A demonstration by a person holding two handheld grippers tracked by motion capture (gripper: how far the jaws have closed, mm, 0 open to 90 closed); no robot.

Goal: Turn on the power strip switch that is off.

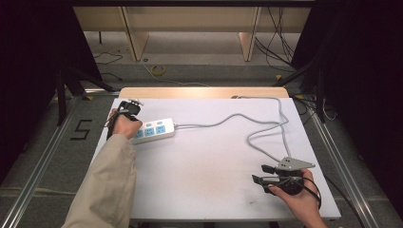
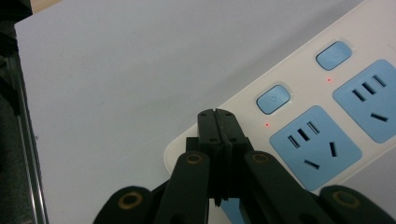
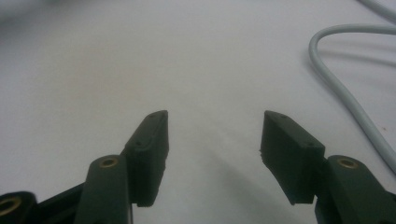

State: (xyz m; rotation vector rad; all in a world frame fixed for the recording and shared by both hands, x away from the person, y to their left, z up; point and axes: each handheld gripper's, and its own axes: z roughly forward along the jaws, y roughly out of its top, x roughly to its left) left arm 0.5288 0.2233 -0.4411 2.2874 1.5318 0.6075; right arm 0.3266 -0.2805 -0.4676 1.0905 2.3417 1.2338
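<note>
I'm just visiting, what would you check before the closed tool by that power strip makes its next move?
1. Left tool closed, nothing held: ok.
2. Its tip over the power strip end, beside the nearest switch button: ok.
3. Tip touching the strip: cannot tell.
4. Red lights by the buttons lit: ok.
5. Right tool open, empty, apart from the strip: ok.
6. Grey cord lies loose on the table: ok.

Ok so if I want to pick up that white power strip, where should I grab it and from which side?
Grip the power strip across its narrow width, pinching the two long edges from above. It lies flat on the table, so its ends and top face offer no pinch. Best near the cable end, which looks free; the shut left gripper sits over the other end.
</note>
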